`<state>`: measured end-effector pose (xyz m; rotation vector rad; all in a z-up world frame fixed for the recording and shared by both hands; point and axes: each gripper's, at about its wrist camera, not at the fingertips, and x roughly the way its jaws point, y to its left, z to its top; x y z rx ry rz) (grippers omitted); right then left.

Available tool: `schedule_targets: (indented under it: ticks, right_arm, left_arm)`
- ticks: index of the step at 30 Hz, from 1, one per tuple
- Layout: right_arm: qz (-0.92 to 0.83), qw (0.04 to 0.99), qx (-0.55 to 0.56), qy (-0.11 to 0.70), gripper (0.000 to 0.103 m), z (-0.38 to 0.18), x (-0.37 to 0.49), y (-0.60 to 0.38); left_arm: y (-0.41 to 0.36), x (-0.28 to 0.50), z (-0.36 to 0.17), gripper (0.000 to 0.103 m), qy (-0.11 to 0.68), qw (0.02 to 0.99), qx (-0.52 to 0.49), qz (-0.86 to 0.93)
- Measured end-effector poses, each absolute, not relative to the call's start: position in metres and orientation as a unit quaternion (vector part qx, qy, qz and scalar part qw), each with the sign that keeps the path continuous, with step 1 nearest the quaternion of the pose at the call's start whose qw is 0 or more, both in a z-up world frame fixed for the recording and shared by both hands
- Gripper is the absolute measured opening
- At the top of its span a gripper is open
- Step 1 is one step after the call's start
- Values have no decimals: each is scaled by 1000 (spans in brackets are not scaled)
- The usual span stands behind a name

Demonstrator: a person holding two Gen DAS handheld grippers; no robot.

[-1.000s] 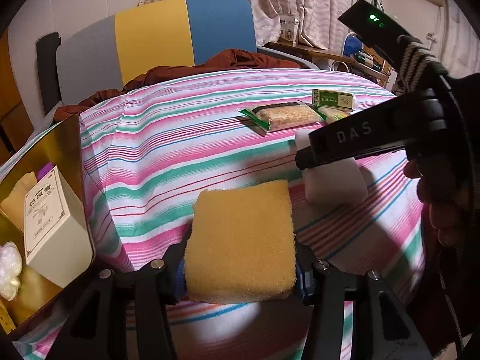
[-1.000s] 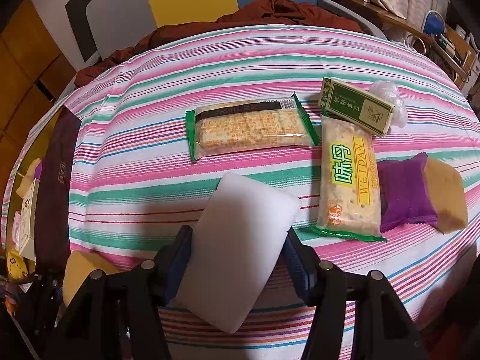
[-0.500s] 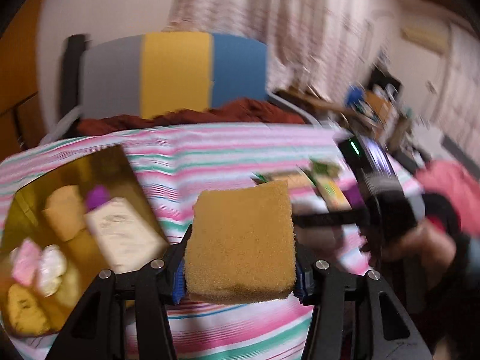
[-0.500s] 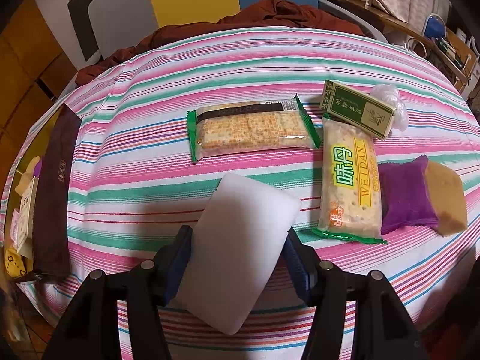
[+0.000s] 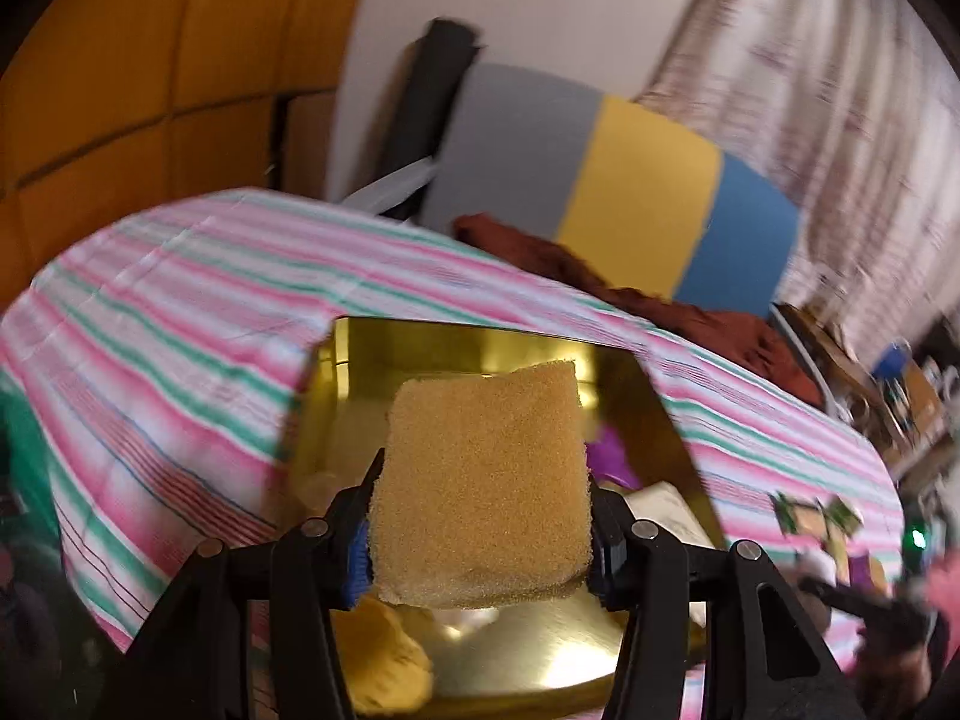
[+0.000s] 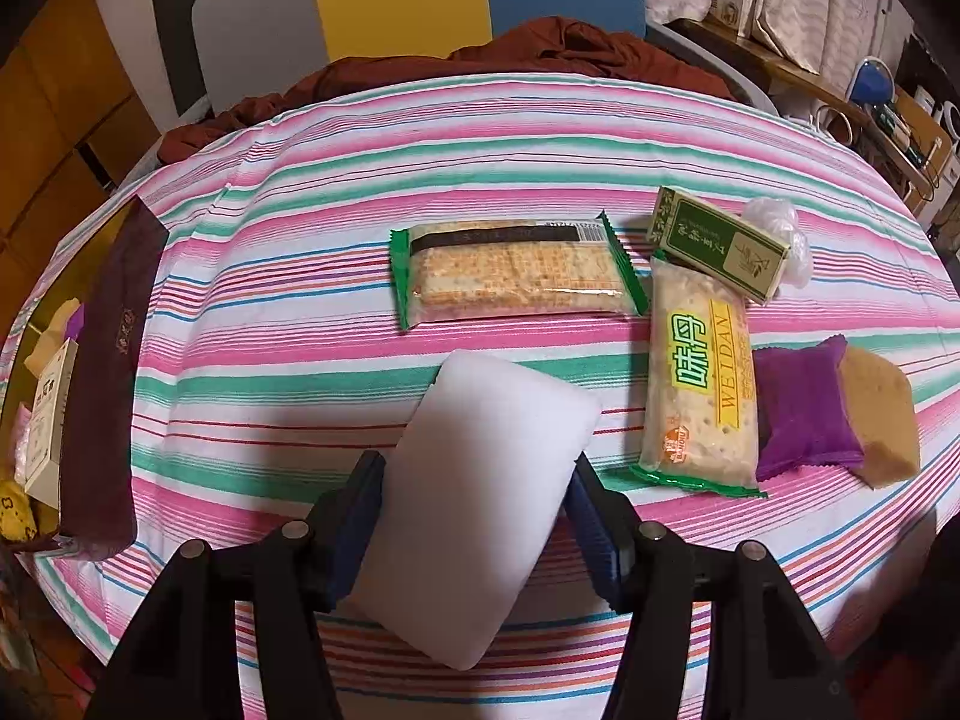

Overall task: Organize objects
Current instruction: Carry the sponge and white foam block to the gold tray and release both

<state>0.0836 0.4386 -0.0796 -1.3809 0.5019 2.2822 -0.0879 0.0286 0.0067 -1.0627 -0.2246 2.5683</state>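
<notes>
Yellow sponge (image 5: 480,486): pinched between the pads of the left gripper (image 5: 477,531), held above the gold box (image 5: 420,348), whose open inside fills the view behind it.
Gold box: sits on the striped tablecloth (image 5: 168,312); small items lie inside, blurred, at 5 and 7 o'clock of the sponge.
White sponge (image 6: 480,498): clamped between the blue pads of the right gripper (image 6: 474,516), tilted, over the cloth.
Cracker packs: a green-edged pack (image 6: 516,276) at 12 o'clock of the white sponge, a WEIDAN pack (image 6: 699,384) at 2 o'clock.
Green carton (image 6: 720,243): overlaps the WEIDAN pack's far end.
Purple packet (image 6: 801,411): at 3 o'clock, just beside a tan sponge (image 6: 882,414).
</notes>
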Motion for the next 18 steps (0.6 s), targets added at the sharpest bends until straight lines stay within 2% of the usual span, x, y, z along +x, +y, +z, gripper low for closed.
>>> schedule_targets:
  ticks: [4, 13, 16, 18]
  right_arm:
    - [822, 213, -496, 183, 60, -79, 84, 438]
    - [821, 211, -503, 170, 60, -80, 79, 435]
    - [820, 212, -504, 171, 60, -81, 79, 436]
    - [819, 213, -505, 169, 60, -81, 78, 435]
  left_arm:
    - [17, -117, -4, 54, -111, 156, -395, 898]
    - [28, -170, -31, 55, -130, 131, -437, 880]
    - [35, -184, -37, 59, -113, 129, -438, 883]
    - [38, -192, -40, 68, -105, 122, -441, 883]
